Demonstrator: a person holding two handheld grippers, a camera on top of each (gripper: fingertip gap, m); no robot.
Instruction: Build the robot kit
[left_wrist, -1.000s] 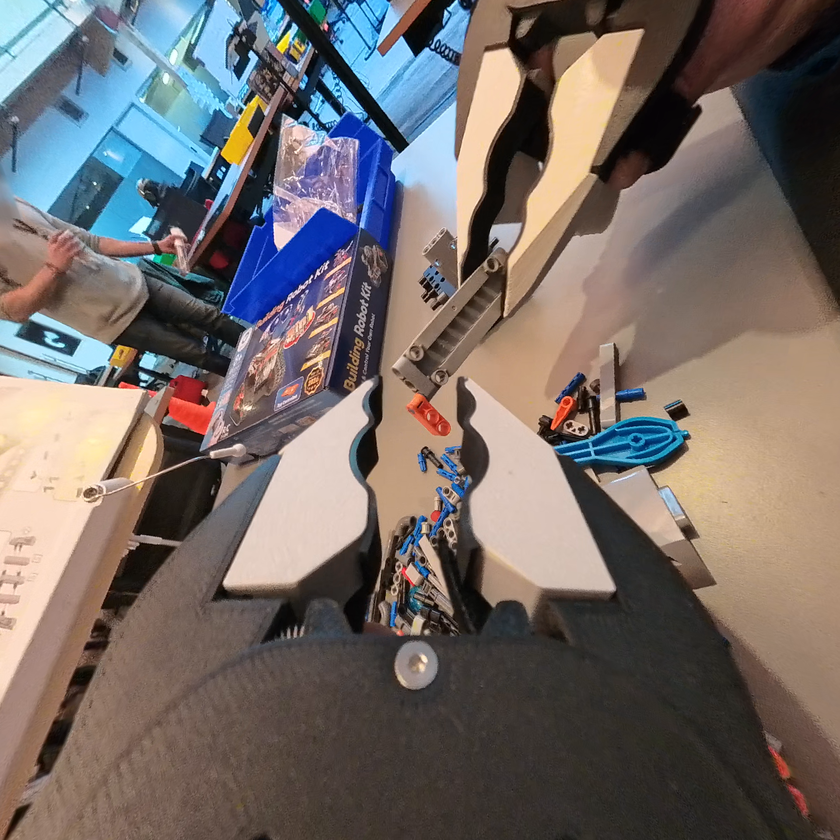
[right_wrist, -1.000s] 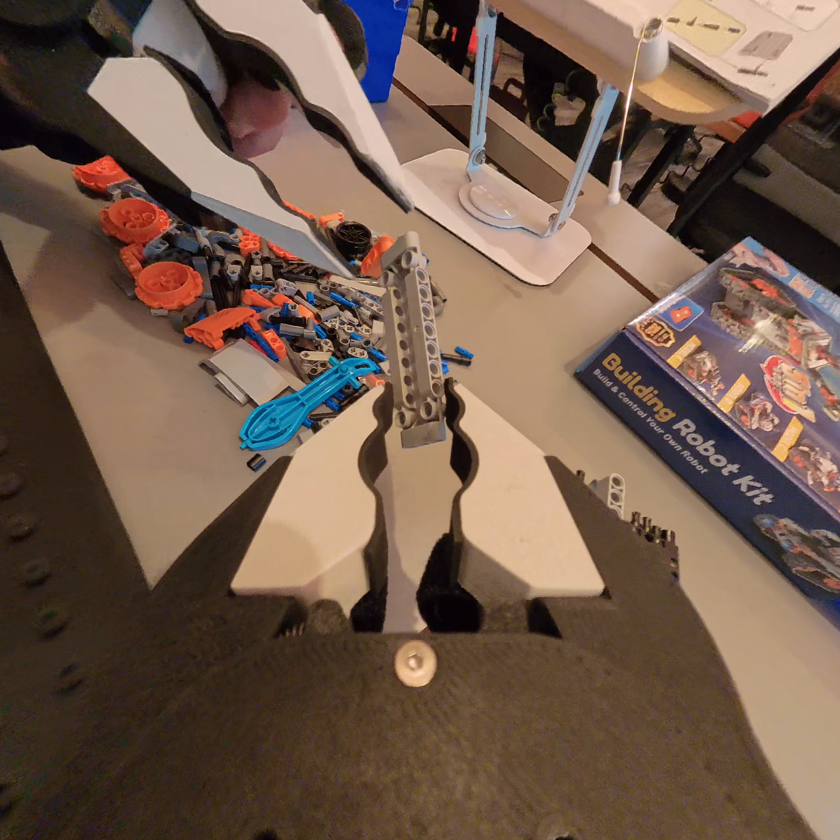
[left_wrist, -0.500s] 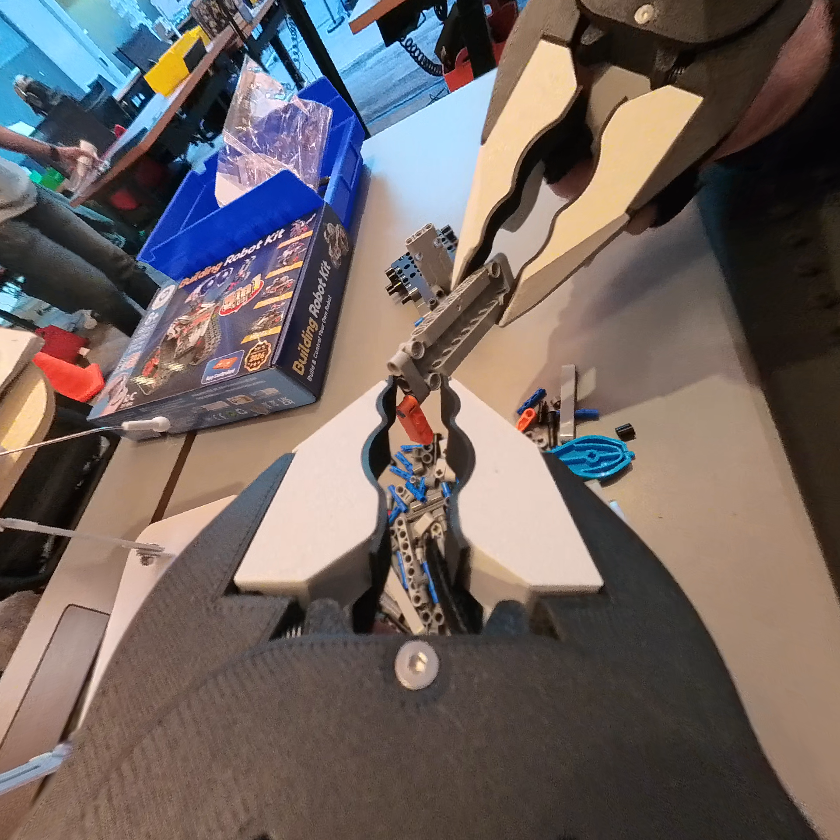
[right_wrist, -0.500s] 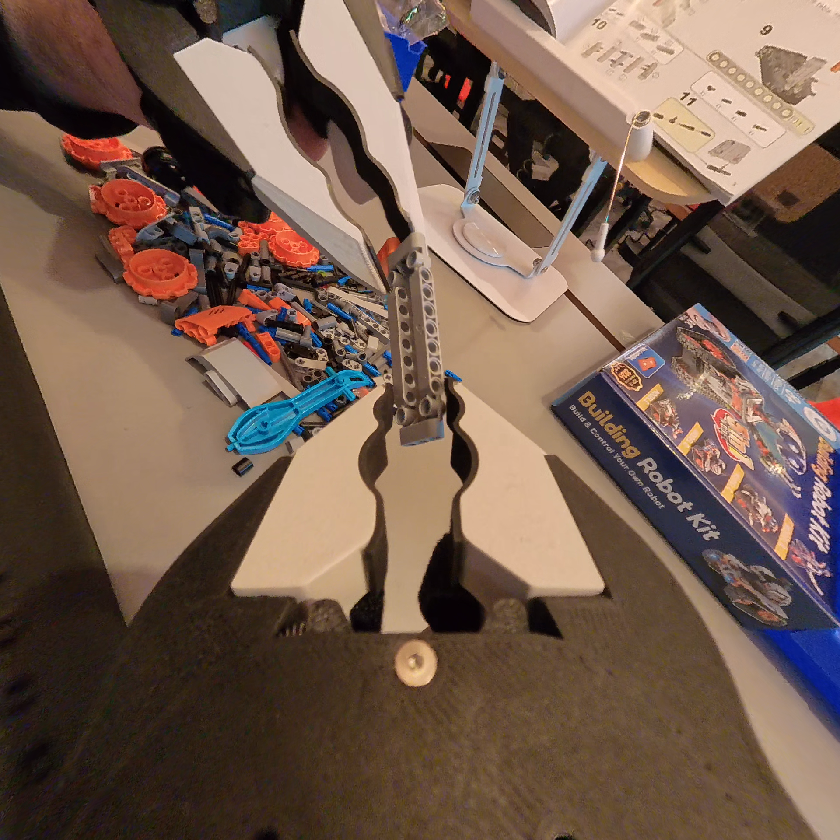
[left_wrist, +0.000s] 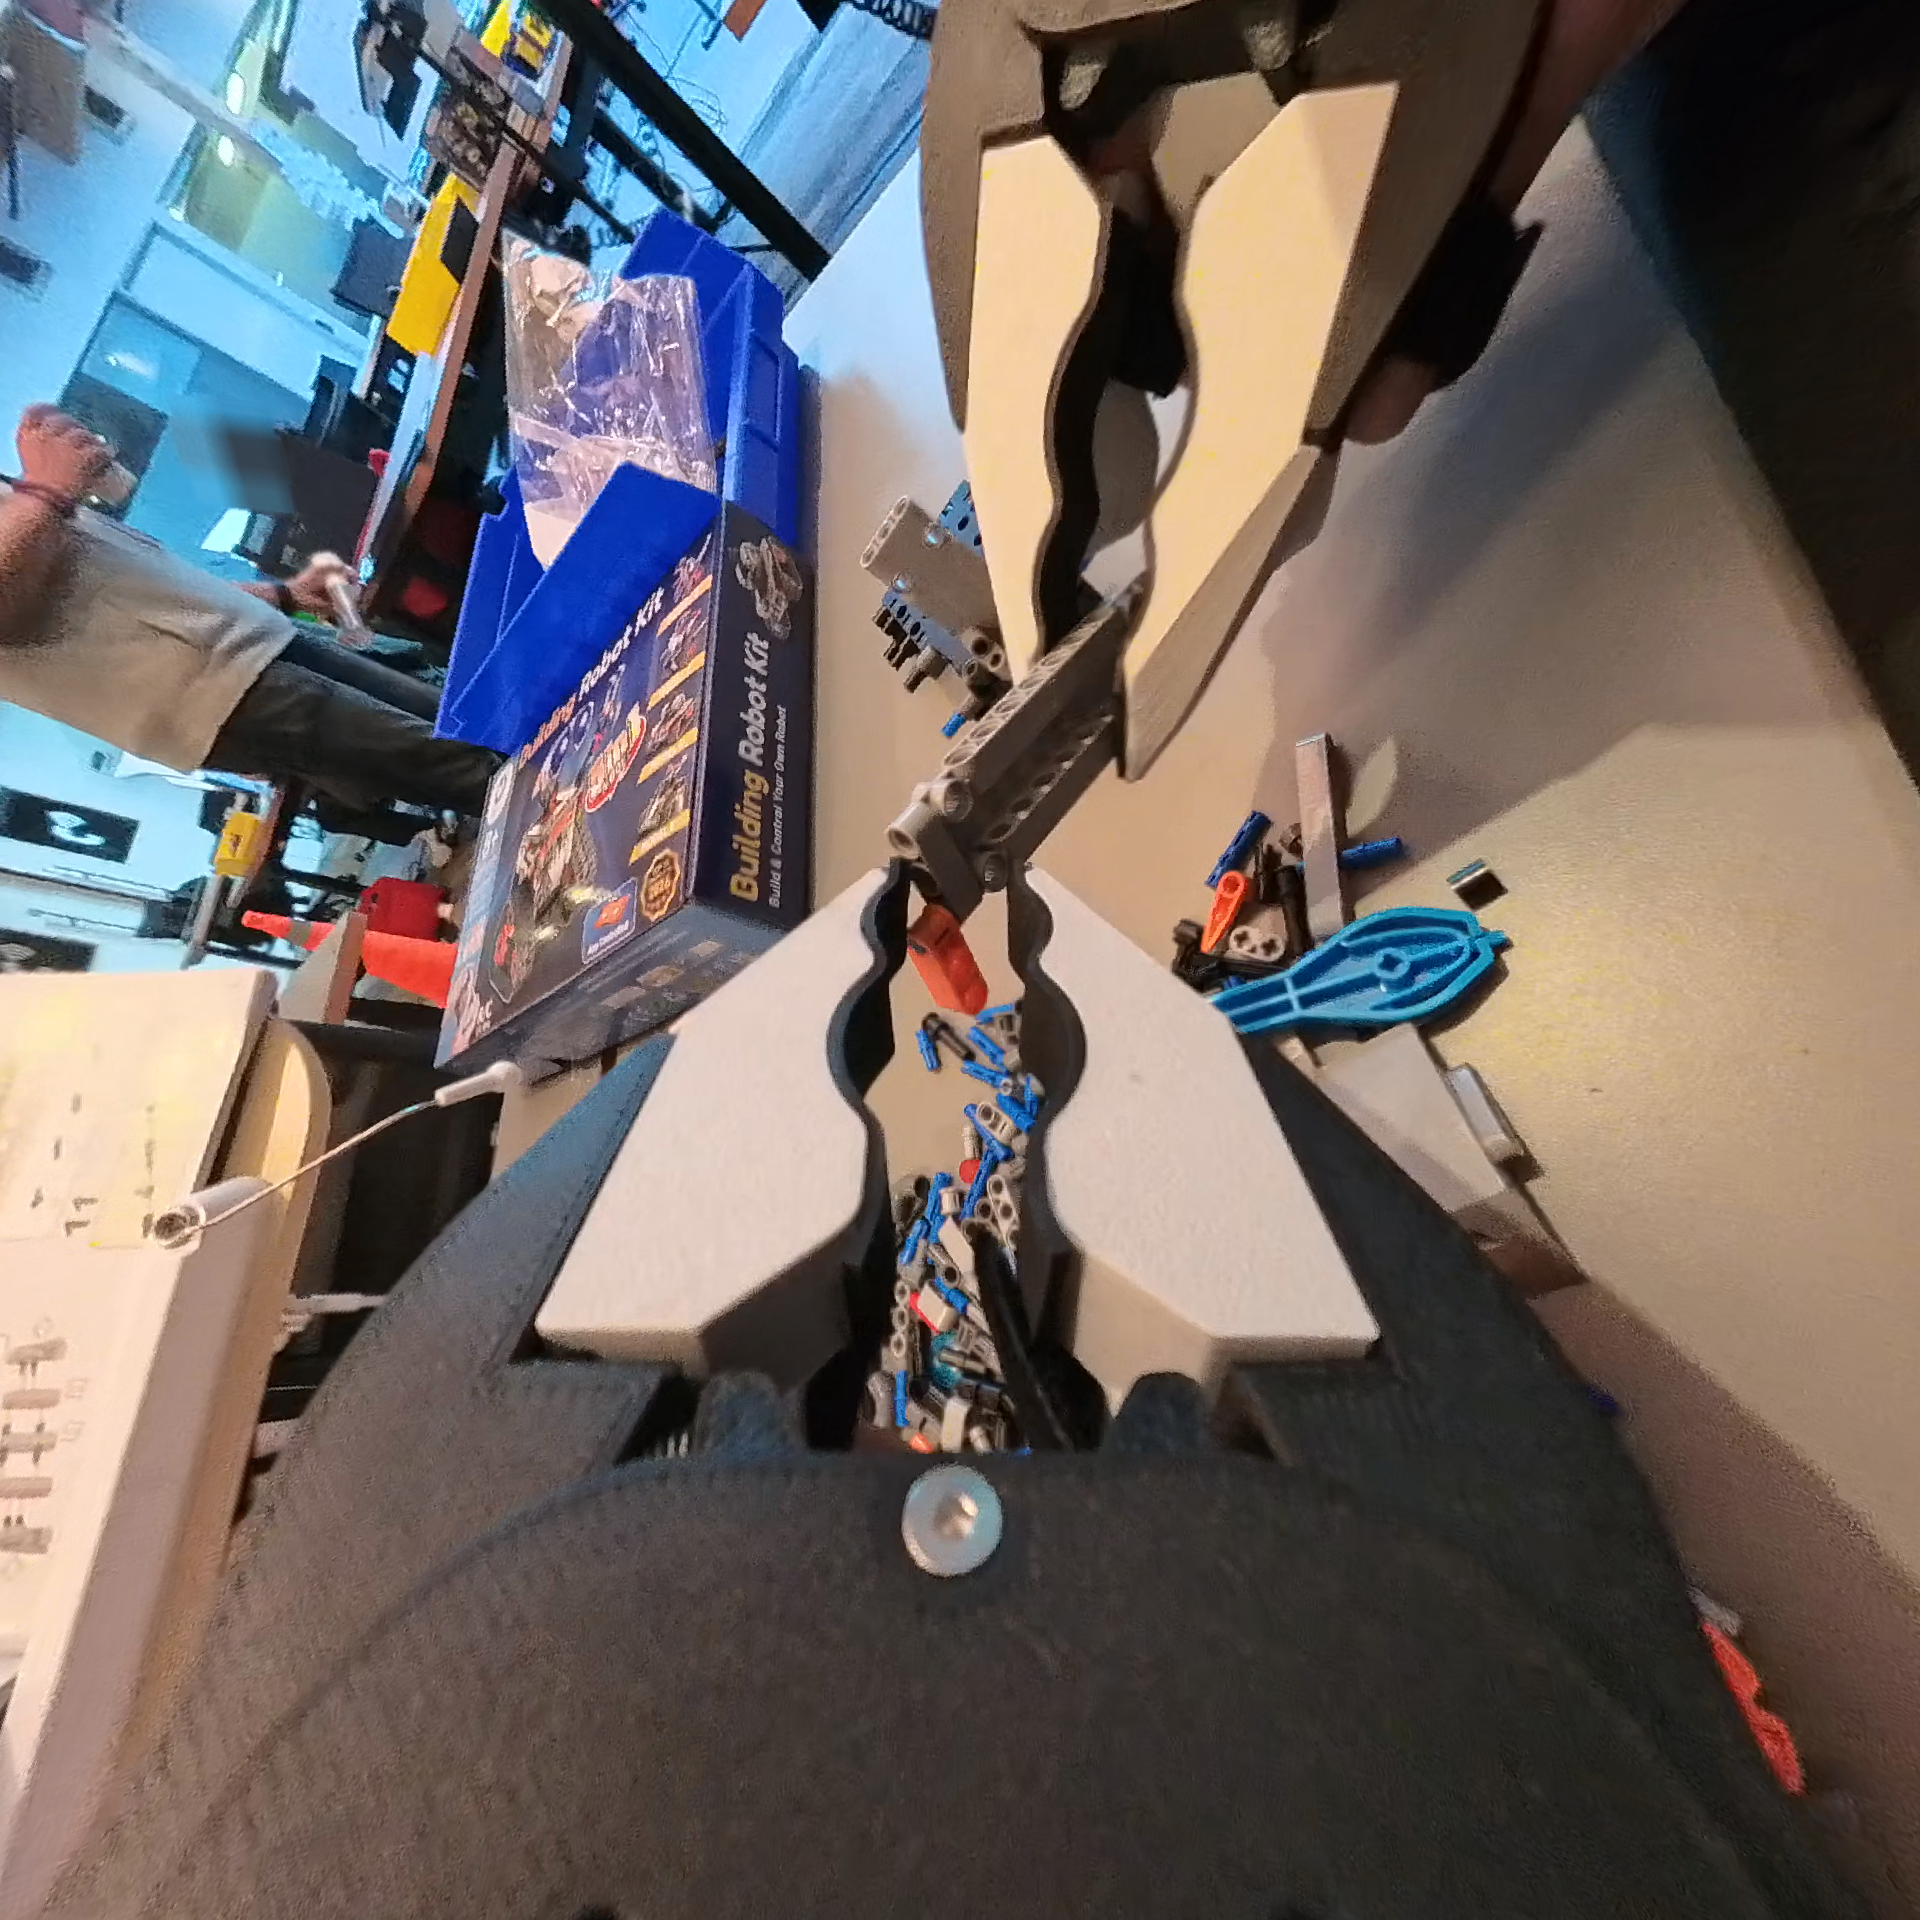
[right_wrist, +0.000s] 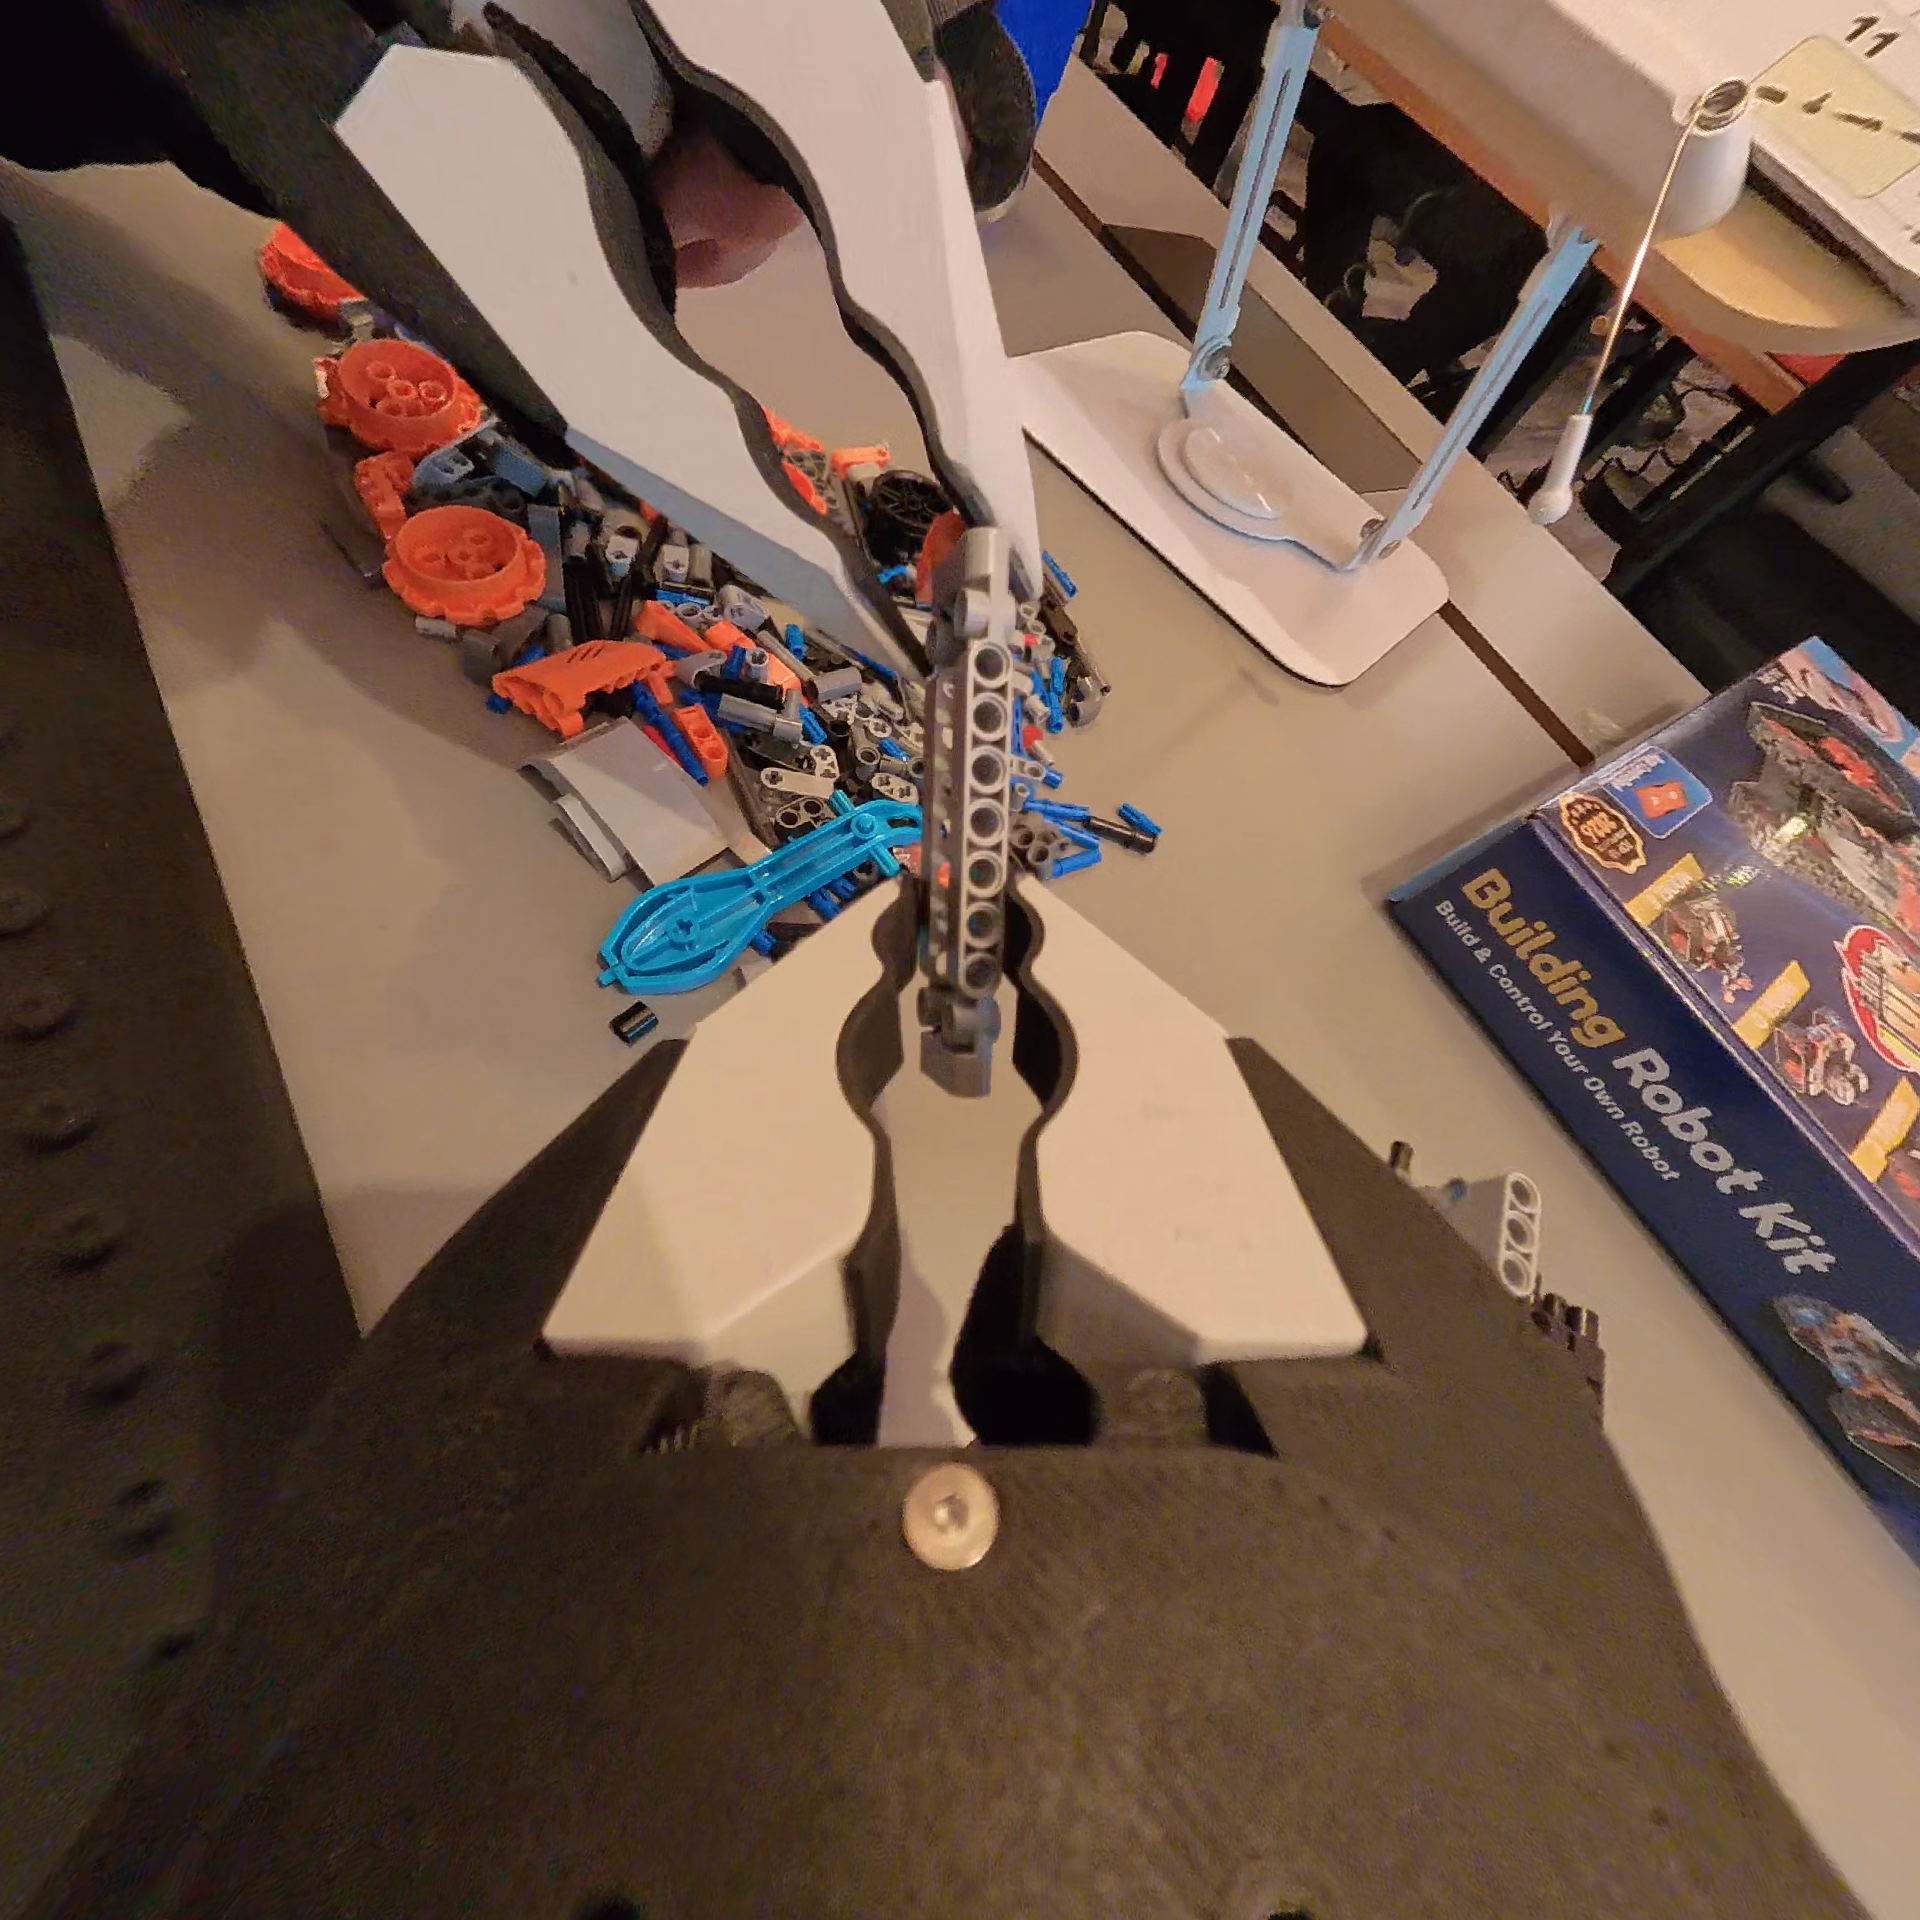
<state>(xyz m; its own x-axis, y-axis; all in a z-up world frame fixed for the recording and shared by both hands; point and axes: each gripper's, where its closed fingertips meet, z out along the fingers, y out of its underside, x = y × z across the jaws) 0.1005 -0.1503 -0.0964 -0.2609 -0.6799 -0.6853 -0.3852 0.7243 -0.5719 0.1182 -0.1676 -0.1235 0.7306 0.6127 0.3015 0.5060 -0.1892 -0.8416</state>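
Observation:
My right gripper (right_wrist: 961, 914) is shut on the near end of a long grey holed beam (right_wrist: 977, 769), held up above the table. In the left wrist view the right gripper (left_wrist: 1101, 686) comes down from above with the beam (left_wrist: 1023, 748) slanting toward me. My left gripper (left_wrist: 958, 894) is shut on a small orange piece (left_wrist: 948, 961), which meets the beam's free end between my fingertips. In the right wrist view the left gripper (right_wrist: 966, 603) reaches in from the upper left and its tips close around the beam's far end.
A pile of small grey, blue and orange parts (right_wrist: 727, 707) with orange wheels (right_wrist: 457, 566) and a blue tool (right_wrist: 727, 904) lies on the table (left_wrist: 1558, 727). A blue kit box (right_wrist: 1662, 987), a blue bin (left_wrist: 623, 520), a white stand base (right_wrist: 1247, 499) and a small grey assembly (left_wrist: 925, 561) surround it. A person (left_wrist: 135, 644) stands far left. My right fingertips sit around 4 centimeters from my left ones.
Both grippers swung while staying joined at the beam's end. The beam now shows one row of holes, not its broad face, and sits slightly deeper in the right jaws.

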